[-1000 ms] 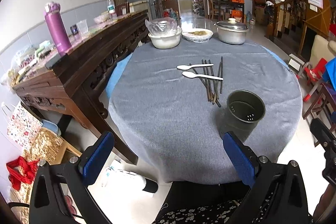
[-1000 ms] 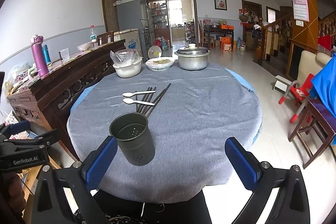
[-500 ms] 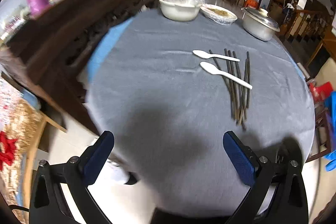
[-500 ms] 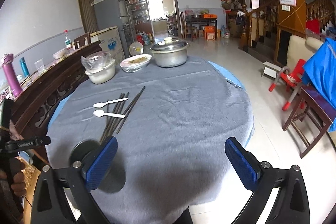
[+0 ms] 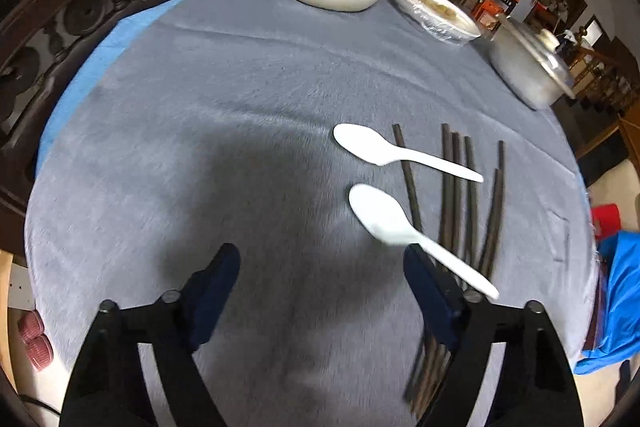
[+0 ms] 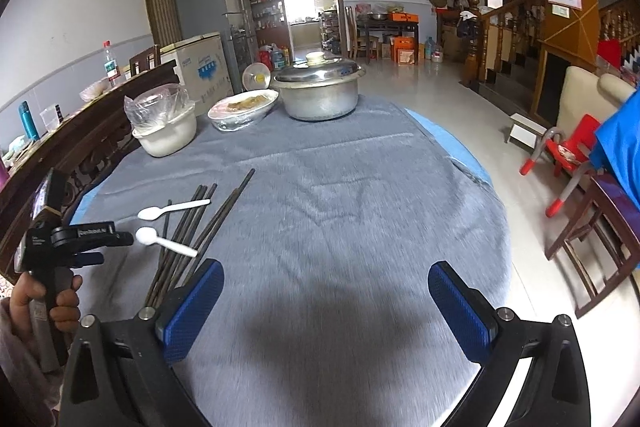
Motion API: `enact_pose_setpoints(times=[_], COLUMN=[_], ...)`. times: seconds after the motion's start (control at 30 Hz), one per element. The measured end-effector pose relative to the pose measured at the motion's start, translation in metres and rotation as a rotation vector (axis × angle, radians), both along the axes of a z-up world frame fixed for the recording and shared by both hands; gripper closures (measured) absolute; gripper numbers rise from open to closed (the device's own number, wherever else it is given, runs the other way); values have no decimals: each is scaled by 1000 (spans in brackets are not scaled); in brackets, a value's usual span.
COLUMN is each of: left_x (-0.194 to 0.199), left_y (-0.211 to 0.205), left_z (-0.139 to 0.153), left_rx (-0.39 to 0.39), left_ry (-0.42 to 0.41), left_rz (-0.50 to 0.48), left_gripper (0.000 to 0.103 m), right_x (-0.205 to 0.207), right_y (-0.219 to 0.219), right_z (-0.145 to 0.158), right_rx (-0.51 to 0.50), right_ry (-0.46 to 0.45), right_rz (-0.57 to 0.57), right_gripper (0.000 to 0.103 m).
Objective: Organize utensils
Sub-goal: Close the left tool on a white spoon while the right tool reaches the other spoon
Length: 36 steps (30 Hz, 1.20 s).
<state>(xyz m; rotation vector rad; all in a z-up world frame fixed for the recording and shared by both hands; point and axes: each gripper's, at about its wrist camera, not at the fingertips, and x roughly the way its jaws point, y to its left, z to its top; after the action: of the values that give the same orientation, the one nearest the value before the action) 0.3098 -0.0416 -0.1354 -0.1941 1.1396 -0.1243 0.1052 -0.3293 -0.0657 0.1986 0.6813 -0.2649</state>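
Two white plastic spoons (image 5: pixel 376 147) (image 5: pixel 384 219) lie across several dark chopsticks (image 5: pixel 456 195) on the grey tablecloth (image 5: pixel 200 147). My left gripper (image 5: pixel 320 267) points down at the cloth just left of the near spoon. Its jaws are closing with only bare cloth between them, and the spoon's handle runs past the right fingertip (image 5: pixel 416 259). In the right wrist view a hand holds the left gripper (image 6: pixel 112 249) beside the spoons (image 6: pixel 154 213) and chopsticks (image 6: pixel 192 227). My right gripper (image 6: pixel 326 291) stands open above bare cloth, to the right of the chopsticks. The utensil holder is out of view.
A white bowl under a plastic bag (image 6: pixel 166 131), a film-covered dish (image 6: pixel 244 107) and a lidded metal pot (image 6: pixel 320 95) stand at the table's far edge. A dark carved sideboard (image 6: pixel 100 143) runs along the left. Chairs (image 6: pixel 568 155) stand on the floor to the right.
My left gripper has come forward and down over the table toward the spoons, tilting downward, and its jaws have narrowed. The right gripper has advanced over the table. The green holder has left both views.
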Motion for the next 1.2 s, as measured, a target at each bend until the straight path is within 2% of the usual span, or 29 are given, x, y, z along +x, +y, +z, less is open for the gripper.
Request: enact_pose_setpoints(times=[0.07, 0.2, 0.27, 0.3, 0.33, 0.37, 0.4, 0.47, 0.57, 0.83, 1.0, 1.13, 1.2], left_x=[8, 20, 25, 26, 29, 32, 32, 30, 28, 9, -4, -16, -17], left_y=[-2, -8, -10, -10, -11, -11, -9, -6, 4, 37, 55, 69, 73], left_z=[-6, -6, -8, -9, -10, -12, -12, -10, -4, 36, 58, 73, 74], left_rx=[-7, -6, -9, -6, -11, -21, -34, -47, -59, -11, -19, -31, -30], left_ry=[17, -32, -42, -51, -51, -52, -57, -72, -105, -200, -256, -302, -289], left_rz=[-6, -11, -21, -26, -35, -40, -45, -53, -67, -115, -130, -139, -141], left_gripper=[40, 50, 72, 80, 93, 96, 97, 100, 101, 101, 101, 101, 101], right_x=[14, 50, 69, 77, 86, 97, 109, 131, 165, 235, 270, 279, 284], right_y=[-1, 2, 7, 10, 13, 16, 20, 27, 42, 111, 154, 177, 187], right_z=[-2, -7, -11, -12, -14, -17, -19, -26, -37, -48, -60, -70, -75], right_rx=[5, 11, 17, 20, 27, 38, 54, 91, 126, 97, 112, 114, 112], right_ry=[-5, -25, -29, -27, -22, -15, -5, 21, 82, 174, 246, 288, 302], right_rz=[15, 73, 118, 136, 158, 187, 221, 280, 357, 634, 792, 870, 893], right_gripper=[0, 0, 0, 1, 4, 8, 10, 21, 27, 28, 28, 28, 28])
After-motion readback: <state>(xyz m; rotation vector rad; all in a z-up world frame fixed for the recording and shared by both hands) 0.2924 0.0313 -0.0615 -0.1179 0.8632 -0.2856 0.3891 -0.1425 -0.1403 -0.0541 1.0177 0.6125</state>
